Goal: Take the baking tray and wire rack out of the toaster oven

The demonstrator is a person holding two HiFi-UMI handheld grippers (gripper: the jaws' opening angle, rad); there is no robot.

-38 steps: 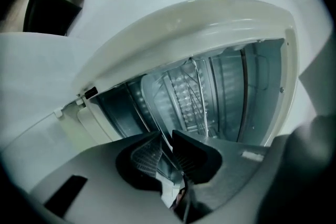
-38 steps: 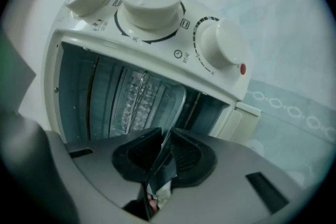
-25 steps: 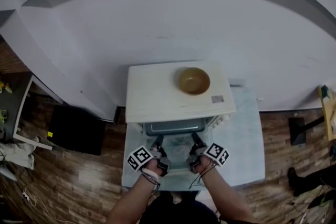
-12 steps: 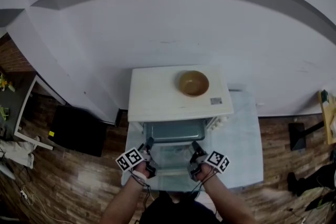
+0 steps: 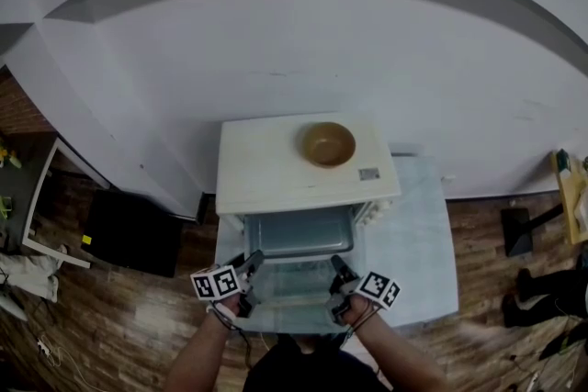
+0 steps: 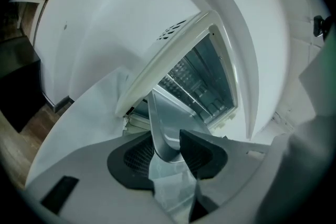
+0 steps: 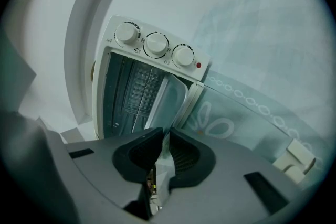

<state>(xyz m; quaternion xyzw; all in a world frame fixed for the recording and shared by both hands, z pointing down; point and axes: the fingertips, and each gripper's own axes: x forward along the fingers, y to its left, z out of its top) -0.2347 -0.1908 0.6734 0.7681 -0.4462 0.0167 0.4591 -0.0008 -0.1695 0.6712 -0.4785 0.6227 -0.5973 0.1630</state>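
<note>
Silver, round-cornered metal baking tray: partly drawn out of the white toaster oven. Its front end is over the lowered glass door and its rear end is inside the cavity. I hold it at both front corners.

Left tool: jaws have just been closing. The tray's corner rim lies between the pads and both pads bear on it, so it is grasping, with a wide bite. Right tool: clenched narrow on the thin rim.

Risks (my judgement):
- The left bite sits on the curved corner. If it slips, that side drops onto the door glass.
- An uneven pull between my two hands could skew the tray, jam it in the side guides and drag the oven forward on the pale blue cloth-covered counter.
- A jolt to the oven could shift the tan round bowl on its top.
- What I take for the wire rack is in the cavity; the tray's rear lip might catch it.

Pose: both forearms reach in from the near edge, side by side. The tools point forward and slightly down at the oven mouth, one at each side of the door.
</note>
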